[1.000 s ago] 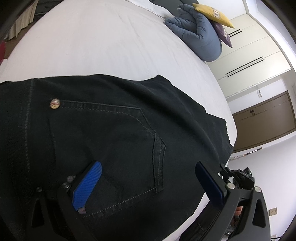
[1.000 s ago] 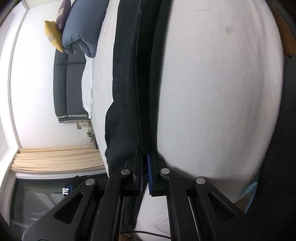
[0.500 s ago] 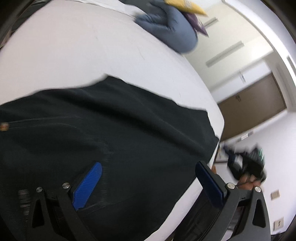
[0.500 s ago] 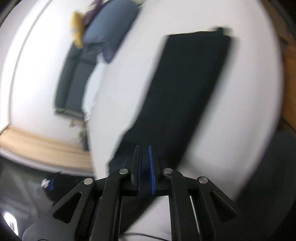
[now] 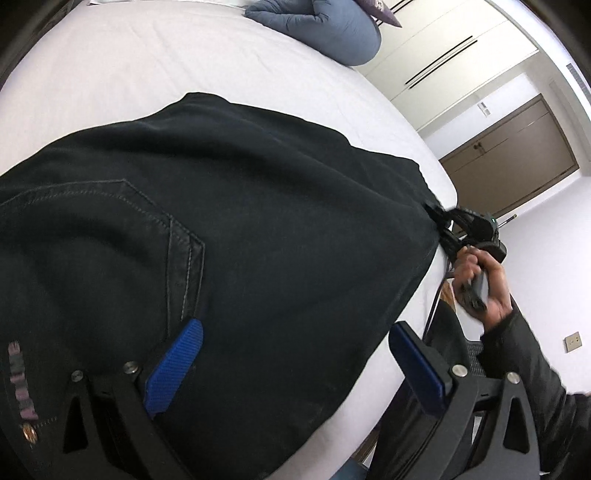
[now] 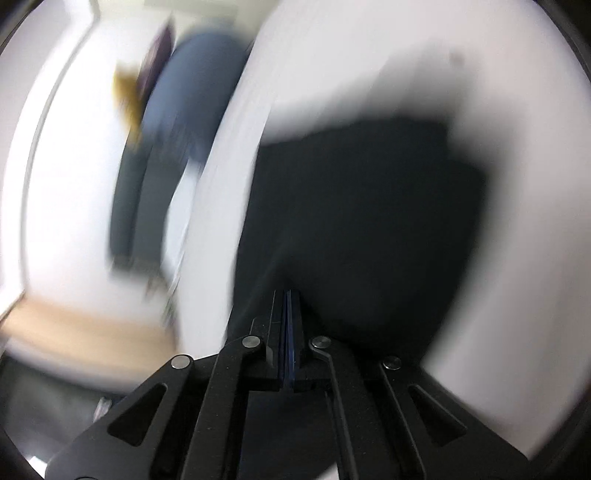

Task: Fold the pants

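Black pants [image 5: 258, 229] lie folded on the white bed [image 5: 147, 74], back pocket up at the left. My left gripper [image 5: 295, 362] is open just above the pants near their front edge, one blue pad [image 5: 177, 362] over the fabric, the other past the bed's edge. My right gripper [image 5: 439, 218] shows in the left wrist view at the pants' far right corner. In the blurred right wrist view the right gripper [image 6: 290, 310] is shut on the edge of the pants [image 6: 369, 221].
A blue-grey pillow [image 5: 325, 29] lies at the far end of the bed. White wardrobe doors [image 5: 443, 44] and a brown door [image 5: 517, 158] stand beyond the bed's right edge. The right wrist view is motion-blurred.
The right gripper has swung round with the pants' edge in it, and its view has blurred. The left gripper has shifted right along the pants and stays open. The right hand now shows in the left view.
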Tool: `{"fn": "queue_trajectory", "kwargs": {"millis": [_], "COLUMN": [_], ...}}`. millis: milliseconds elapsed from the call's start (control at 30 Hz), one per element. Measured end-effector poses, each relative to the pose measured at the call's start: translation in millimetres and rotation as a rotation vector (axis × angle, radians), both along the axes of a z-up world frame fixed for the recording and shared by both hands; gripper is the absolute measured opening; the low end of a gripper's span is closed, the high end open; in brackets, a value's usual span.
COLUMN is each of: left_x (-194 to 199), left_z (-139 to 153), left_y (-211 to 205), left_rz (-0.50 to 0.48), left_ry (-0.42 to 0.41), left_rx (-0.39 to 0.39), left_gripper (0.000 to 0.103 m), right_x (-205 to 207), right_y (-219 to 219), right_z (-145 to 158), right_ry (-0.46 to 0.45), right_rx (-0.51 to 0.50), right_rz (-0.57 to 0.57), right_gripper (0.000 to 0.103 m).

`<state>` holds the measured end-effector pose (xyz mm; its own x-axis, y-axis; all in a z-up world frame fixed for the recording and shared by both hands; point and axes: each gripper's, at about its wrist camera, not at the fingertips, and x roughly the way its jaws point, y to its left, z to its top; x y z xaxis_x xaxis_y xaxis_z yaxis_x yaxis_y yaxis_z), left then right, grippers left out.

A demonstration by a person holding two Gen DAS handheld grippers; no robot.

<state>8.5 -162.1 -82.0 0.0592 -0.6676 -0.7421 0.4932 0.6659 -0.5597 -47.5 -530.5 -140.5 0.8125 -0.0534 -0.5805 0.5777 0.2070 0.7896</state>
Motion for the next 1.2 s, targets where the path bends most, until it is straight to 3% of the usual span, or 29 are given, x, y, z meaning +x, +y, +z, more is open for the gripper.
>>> {"fn": "queue_trajectory", "kwargs": {"millis": [67, 100, 133, 200, 300, 367, 433, 500, 567, 600, 700, 833, 900, 1067, 1167, 1200], "left_x": [-7, -9, -11, -14, -14, -5, 4, 16, 24, 25, 23, 22, 21, 26, 29, 30], "left_z": [1, 3, 5, 10, 21, 28, 28, 21, 7, 4, 2, 0, 1, 5, 16, 20], "left_y": [1, 3, 4, 7, 16, 23, 28, 36, 42, 44, 48, 44, 42, 40, 33, 30], "left_rz": [0.006, 0.012, 0.02, 0.052, 0.086, 0.124, 0.16, 0.207, 0.232, 0.233, 0.234, 0.223, 0.222, 0.234, 0.248, 0.246], "left_ry": [-0.012, -0.013, -0.013, -0.011, -0.036, -0.067, -0.068, -0.059, -0.007, 0.008, 0.008, -0.003, -0.006, 0.004, -0.019, -0.029], "left_rx": [0.003, 0.004, 0.001, -0.021, -0.072, -0.082, -0.089, -0.072, -0.04, -0.044, -0.058, -0.033, -0.029, -0.022, -0.014, -0.026], "left_gripper": [0.102, 0.102, 0.102, 0.102, 0.102, 0.102, 0.102, 0.102, 0.102, 0.101, 0.101, 0.101, 0.101, 0.101, 0.101, 0.101], "right_x": [-30, -33, -30, -8, 67, 117, 166, 189, 198, 188, 164, 109, 79, -21, -63, -68], "right_y": [-32, -35, -29, -7, 64, 118, 174, 209, 228, 230, 183, 64, 18, -77, -89, -84], "right_z": [2, 11, 32, 56, 75, 69, 43, 15, -19, -31, -39, -22, -19, 21, 60, 69], "right_ry": [0.007, 0.019, 0.041, -0.017, -0.11, -0.147, -0.144, -0.11, -0.021, 0.001, -0.081, -0.067, -0.092, 0.018, 0.086, 0.086], "right_rx": [0.047, 0.047, -0.007, -0.03, 0.023, 0.087, 0.21, 0.288, 0.337, 0.347, 0.366, 0.207, 0.208, 0.036, -0.082, -0.111], "right_rz": [-0.132, -0.143, -0.129, -0.016, 0.281, 0.471, 0.658, 0.741, 0.776, 0.76, 0.634, 0.33, 0.192, -0.139, -0.167, -0.149], "right_gripper": [0.0, 0.0, 0.007, 0.008, 0.008, 0.008, 0.008, 0.008, 0.008, 0.0, 0.0, 0.0, 0.0, 0.003, 0.036, 0.077]}}
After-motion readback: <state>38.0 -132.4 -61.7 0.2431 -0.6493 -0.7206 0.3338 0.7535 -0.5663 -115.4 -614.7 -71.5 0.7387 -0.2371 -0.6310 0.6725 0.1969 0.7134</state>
